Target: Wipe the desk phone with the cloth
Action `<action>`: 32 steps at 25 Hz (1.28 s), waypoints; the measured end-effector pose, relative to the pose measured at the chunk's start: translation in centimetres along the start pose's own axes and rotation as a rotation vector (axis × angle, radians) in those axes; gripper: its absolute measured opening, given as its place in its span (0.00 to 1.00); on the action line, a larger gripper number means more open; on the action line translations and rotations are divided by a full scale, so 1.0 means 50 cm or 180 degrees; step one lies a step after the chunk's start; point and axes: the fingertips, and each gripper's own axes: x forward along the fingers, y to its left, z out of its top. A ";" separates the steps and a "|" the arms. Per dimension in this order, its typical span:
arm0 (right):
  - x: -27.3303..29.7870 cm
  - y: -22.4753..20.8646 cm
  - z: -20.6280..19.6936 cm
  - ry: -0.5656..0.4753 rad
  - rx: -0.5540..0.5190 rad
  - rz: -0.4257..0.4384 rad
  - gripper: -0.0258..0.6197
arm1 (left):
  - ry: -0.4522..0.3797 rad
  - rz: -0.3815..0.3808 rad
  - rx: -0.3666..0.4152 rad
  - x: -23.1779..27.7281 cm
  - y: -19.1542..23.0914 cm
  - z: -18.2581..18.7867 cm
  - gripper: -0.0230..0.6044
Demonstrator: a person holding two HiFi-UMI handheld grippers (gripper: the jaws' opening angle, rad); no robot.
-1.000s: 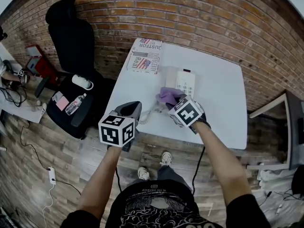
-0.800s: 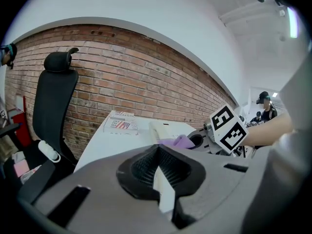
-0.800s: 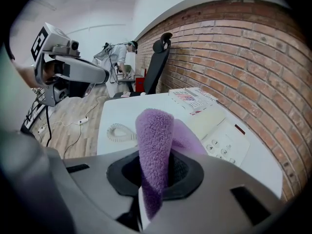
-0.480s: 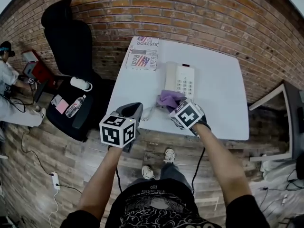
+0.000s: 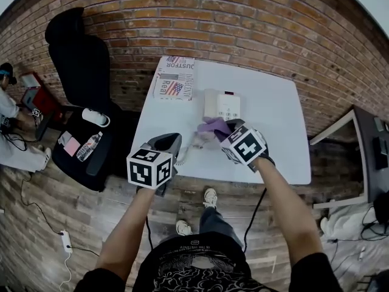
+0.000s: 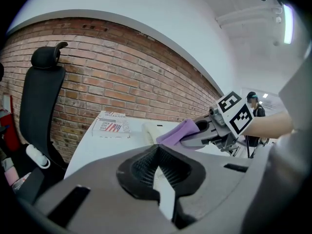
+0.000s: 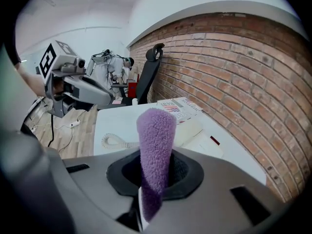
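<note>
A white desk phone (image 5: 222,105) lies on the white table (image 5: 273,114), its coiled cord (image 5: 188,146) trailing toward the near edge. My right gripper (image 5: 226,128) is shut on a purple cloth (image 5: 211,126), held at the phone's near end. In the right gripper view the cloth (image 7: 156,140) stands up out of the jaws, with the phone (image 7: 195,133) and cord (image 7: 114,141) beyond. My left gripper (image 5: 170,137) hovers at the table's near-left edge, its pads together on nothing. From the left gripper view I see the cloth (image 6: 178,132) and phone (image 6: 153,130).
A flag-printed booklet (image 5: 173,78) lies at the table's far-left corner. A black office chair (image 5: 82,59) stands left of the table, with a bottle (image 5: 85,148) on its seat. A brick wall (image 5: 243,23) runs behind. A person (image 5: 6,102) sits far left.
The head camera has shifted, so the table sits slightly lower and smaller in view. The right gripper still holds the cloth at the phone's near end. The left gripper has barely moved.
</note>
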 end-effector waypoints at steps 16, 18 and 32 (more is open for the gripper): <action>0.033 -0.244 0.120 -0.0277 -0.0226 0.0046 0.11 | -0.0012 0.0131 -0.0187 0.172 0.040 0.087 0.05; 0.050 -0.268 0.134 -0.0297 -0.0269 0.0089 0.11 | -0.0013 0.0167 -0.0205 0.193 0.048 0.095 0.05; 0.215 -0.376 0.182 -0.0255 -0.0325 0.0554 0.11 | -0.0055 0.0584 -0.0374 0.253 0.107 0.112 0.05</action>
